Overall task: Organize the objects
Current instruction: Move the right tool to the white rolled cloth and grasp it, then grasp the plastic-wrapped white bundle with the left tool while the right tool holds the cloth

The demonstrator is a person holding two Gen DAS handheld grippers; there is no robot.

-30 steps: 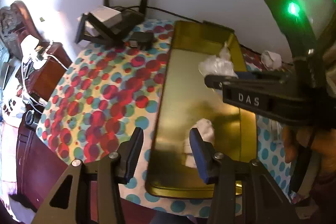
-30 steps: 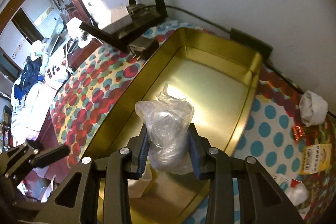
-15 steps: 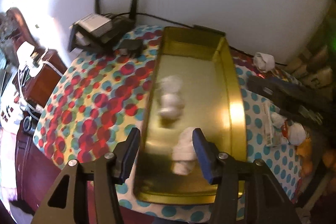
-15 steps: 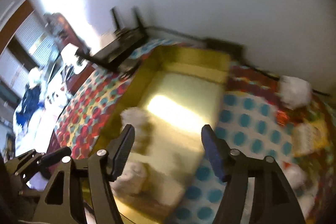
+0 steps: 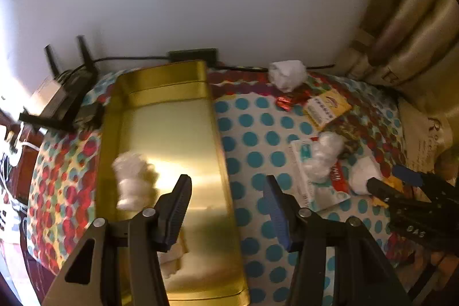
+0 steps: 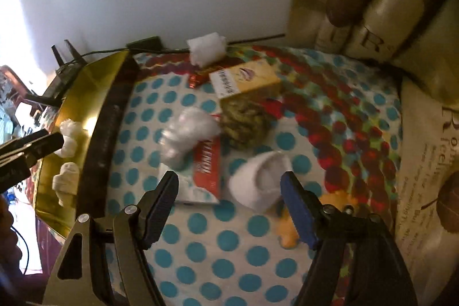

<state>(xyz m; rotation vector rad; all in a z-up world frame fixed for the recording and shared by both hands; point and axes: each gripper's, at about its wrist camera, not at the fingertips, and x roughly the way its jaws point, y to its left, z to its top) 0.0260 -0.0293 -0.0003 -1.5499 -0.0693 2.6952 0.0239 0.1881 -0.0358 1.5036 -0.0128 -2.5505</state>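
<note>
A gold metal tray [image 5: 172,82] lies on the dotted tablecloth and holds two white wads [image 5: 132,177] [image 6: 66,182]. My left gripper [image 5: 226,211] is open and empty, straddling the tray's right rim. My right gripper [image 6: 229,205] hangs over the cloth to the right of the tray [image 6: 86,88]; its jaws are opening with nothing pressed between them. Just beyond its fingers lies a white cap-like piece [image 6: 258,179]. A clear plastic bag wad [image 6: 183,134] rests on a red and white packet [image 6: 206,165]. The right gripper [image 5: 385,177] also shows at the left wrist view's right edge.
A yellow box [image 6: 243,79], a brownish-green ball [image 6: 246,125], a red candy wrapper [image 6: 196,79] and a white wad [image 6: 206,48] sit toward the wall. An orange item [image 6: 289,228] lies near the right finger. A printed paper bag [image 6: 424,162] bounds the right side; a router [image 5: 66,93] stands at the far left.
My right gripper opened and let the clear bag drop into the tray, then swung right over the cloth. The left gripper also shifted right, from over the tray to its right rim.
</note>
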